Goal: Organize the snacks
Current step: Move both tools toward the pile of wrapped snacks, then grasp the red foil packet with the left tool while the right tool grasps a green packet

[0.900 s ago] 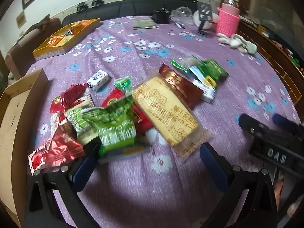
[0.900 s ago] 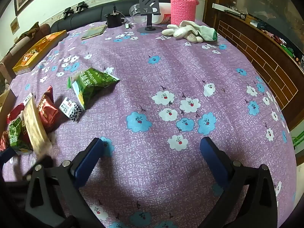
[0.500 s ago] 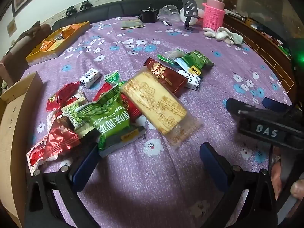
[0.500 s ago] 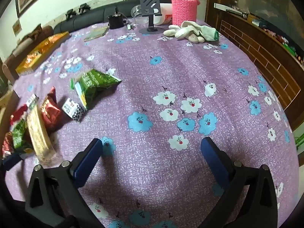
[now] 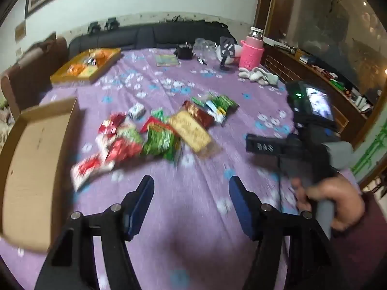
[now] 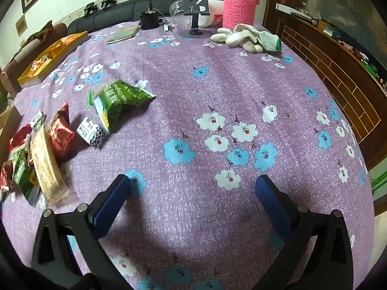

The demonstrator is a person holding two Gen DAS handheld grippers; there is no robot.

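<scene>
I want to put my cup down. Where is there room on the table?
Bare purple cloth lies between the green snack bag and the white gloves, ahead of the right tongs. It is crowded on the left, where snack packets pile beside the cardboard box.

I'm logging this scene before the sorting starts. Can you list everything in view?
snack packets: a dozen or so, red, green, tan, white; heaped left of centre on the cloth
cardboard box: one, brown, open, left edge
snack tray: one, yellow, far left
tablecloth: one, purple with flowers
bottle: one, pink knit sleeve, far right
gloves: white pile, by the bottle
phone stand: one, dark, far edge
sofa: one, dark, behind
left hand-held gripper: blue pads, open, empty
right hand-held gripper: blue pads, open, empty
</scene>
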